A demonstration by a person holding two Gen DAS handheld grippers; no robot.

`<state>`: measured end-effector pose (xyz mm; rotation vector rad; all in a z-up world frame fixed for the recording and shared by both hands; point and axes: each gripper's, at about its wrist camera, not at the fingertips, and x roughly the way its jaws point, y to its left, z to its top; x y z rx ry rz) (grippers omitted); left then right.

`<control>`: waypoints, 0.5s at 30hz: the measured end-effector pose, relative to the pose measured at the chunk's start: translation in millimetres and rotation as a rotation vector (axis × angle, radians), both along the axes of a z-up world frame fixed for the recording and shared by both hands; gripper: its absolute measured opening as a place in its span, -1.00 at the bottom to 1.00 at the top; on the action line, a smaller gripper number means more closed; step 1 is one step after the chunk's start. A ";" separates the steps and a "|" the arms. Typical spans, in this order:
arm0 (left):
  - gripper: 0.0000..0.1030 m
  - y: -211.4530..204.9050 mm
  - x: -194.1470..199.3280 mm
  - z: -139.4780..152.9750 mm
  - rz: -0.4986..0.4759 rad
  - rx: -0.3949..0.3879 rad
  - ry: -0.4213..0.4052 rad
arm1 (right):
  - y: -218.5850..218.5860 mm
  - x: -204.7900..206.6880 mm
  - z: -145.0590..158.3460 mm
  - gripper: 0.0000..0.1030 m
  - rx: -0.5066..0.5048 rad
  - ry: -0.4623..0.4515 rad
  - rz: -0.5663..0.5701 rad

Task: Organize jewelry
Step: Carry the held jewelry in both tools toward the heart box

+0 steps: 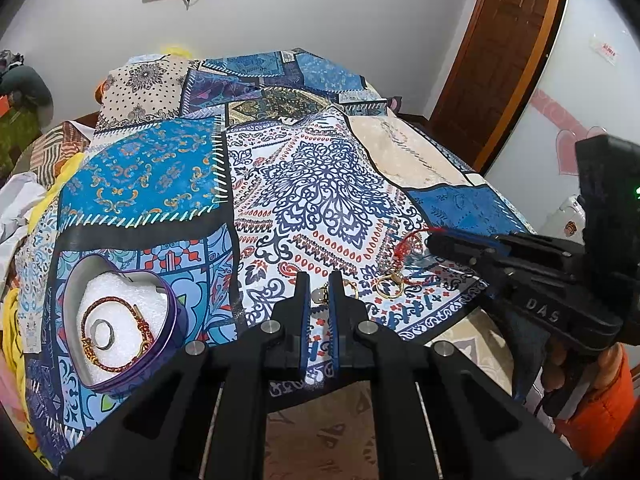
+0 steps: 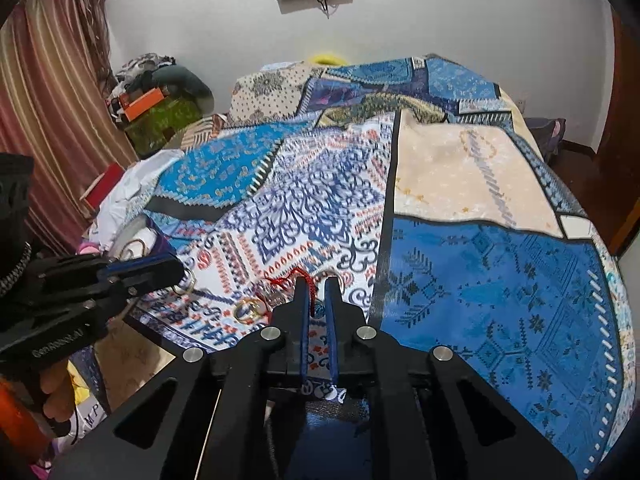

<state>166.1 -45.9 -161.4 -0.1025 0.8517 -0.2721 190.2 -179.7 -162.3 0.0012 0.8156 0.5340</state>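
A patchwork-print bedspread [image 1: 320, 184] in blues, creams and reds fills the middle of both views. In the left wrist view, the left gripper [image 1: 319, 280] sits at lower centre with its jaws narrowed to a slim gap around a small pale-stone ring [image 1: 318, 294] lying on the cloth; whether the pads actually touch it cannot be told. Just right of the fingertips lies a thin gold hoop [image 1: 351, 285], and further right a gold ring [image 1: 387, 286] beside a red cord bracelet [image 1: 408, 246]. At lower left stands a heart-shaped purple tin [image 1: 120, 320] lined with white foam, holding a braided red-and-gold bracelet [image 1: 116, 334] and a silver ring [image 1: 105, 334]. The right gripper [image 1: 434, 240] enters from the right edge, its tips over the red cord. In the right wrist view, the right gripper [image 2: 319, 286] is at lower centre, jaws drawn close together with a narrow gap; the red cord bracelet [image 2: 288, 278] runs up to the left fingertip, but a grip on it cannot be confirmed. A gold ring [image 2: 248, 309] lies to the left of it, and the left gripper [image 2: 176, 274] reaches in from the left edge. A wooden door [image 1: 500, 52] stands at upper right of the left view.
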 end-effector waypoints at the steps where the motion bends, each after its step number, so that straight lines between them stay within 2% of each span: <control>1: -0.86 0.1 -1.0 1.5 0.001 0.000 -0.003 | -0.3 -1.7 4.8 -0.87 0.002 -0.013 0.000; 15: -0.86 9.5 -19.4 32.1 0.024 0.002 -0.072 | 12.9 -18.3 52.6 -0.87 0.032 -0.138 0.020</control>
